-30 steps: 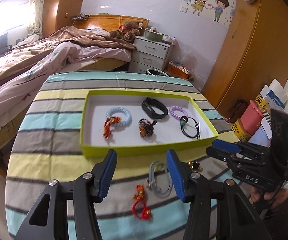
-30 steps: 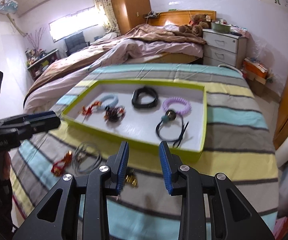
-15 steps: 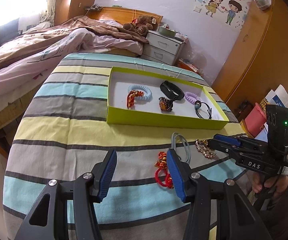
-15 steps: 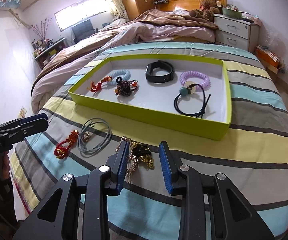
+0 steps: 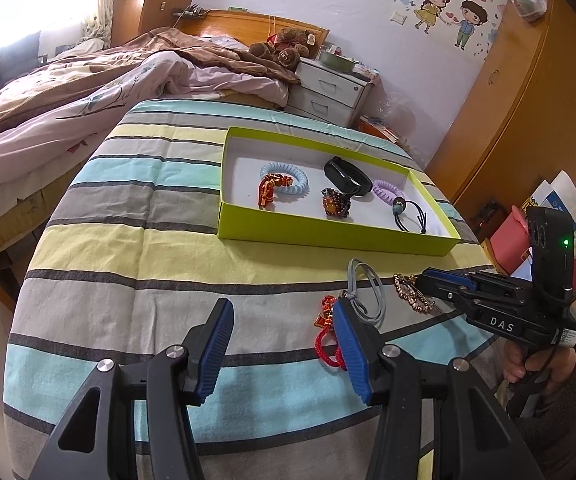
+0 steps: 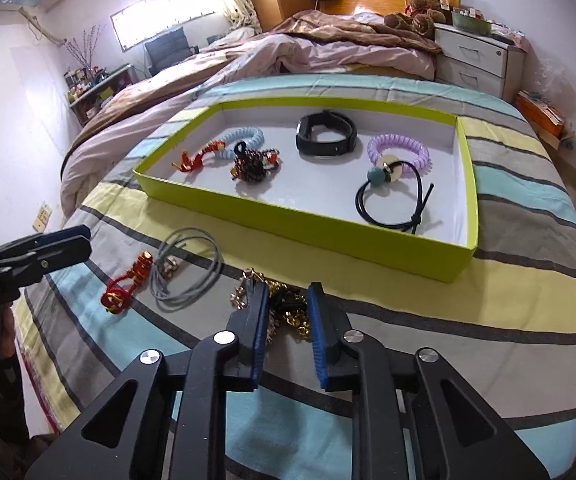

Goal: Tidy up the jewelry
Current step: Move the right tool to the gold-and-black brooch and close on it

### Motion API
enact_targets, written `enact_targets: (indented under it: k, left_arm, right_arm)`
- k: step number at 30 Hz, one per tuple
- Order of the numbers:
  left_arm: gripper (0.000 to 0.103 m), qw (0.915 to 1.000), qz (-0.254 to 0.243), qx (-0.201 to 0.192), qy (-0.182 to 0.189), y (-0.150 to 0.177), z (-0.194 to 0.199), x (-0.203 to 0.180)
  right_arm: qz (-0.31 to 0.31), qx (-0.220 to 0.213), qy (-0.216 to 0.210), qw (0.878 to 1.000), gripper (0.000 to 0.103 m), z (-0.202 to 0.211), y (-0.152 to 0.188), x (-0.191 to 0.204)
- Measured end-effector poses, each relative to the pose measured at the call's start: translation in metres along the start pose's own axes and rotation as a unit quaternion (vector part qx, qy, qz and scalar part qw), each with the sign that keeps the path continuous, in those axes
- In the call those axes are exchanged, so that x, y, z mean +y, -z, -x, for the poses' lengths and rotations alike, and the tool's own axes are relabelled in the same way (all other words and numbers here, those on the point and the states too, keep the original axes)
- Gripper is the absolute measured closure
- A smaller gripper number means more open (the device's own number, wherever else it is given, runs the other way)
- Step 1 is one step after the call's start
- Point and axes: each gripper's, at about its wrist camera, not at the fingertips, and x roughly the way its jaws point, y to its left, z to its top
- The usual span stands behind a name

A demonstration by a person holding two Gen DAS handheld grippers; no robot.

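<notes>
On the striped cloth in front of the green tray (image 6: 300, 220) lie three loose pieces. They are a red knotted bracelet (image 6: 125, 284), a grey cord loop (image 6: 191, 276) and a gold and black chain (image 6: 288, 304). My right gripper (image 6: 288, 288) is low over the chain, its jaws closing with the chain between the blue pads. In the left wrist view the right gripper (image 5: 428, 276) has its tip at the chain (image 5: 410, 292). My left gripper (image 5: 281, 308) is open and holds nothing, with the red bracelet (image 5: 326, 336) just beside its right finger.
The tray (image 5: 328, 236) holds blue and purple coil ties, a black band, a beaded piece, a red knot and a black hair tie. A bed lies beyond the table, with drawers behind. Boxes and a hand on the right gripper's handle (image 5: 528, 364) sit at the right.
Both grippers came down toward the cloth. The right jaws narrowed around the gold and black chain. The left gripper stayed open and shifted so the red bracelet sits by its right finger.
</notes>
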Motion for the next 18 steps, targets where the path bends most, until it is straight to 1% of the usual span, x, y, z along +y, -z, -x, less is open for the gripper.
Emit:
enact_targets:
  k: [7,13,15,18]
  left_arm:
    - [0.052,1.0000,-0.002,0.003,-0.001,0.000,-0.002,-0.003]
    - [0.052,1.0000,0.000,0.008,-0.002,0.001,-0.003,-0.004]
    - [0.052,1.0000,-0.002,0.009,0.001,0.002,-0.003,-0.006]
    - [0.052,0.9999,-0.005,0.011,0.008,0.002,-0.005,-0.009]
  right_arm:
    - [-0.002,0.003,-0.005,1.000,0.083,-0.001,0.001,-0.004]
    - [0.006,-0.001,0.005,1.000,0.085,0.001,0.002,0.000]
    - [0.006,-0.010,0.011,1.000,0.086,0.005,0.002,0.001]
    - [0.000,-0.025,0.005,1.000,0.086,0.012,0.001,-0.001]
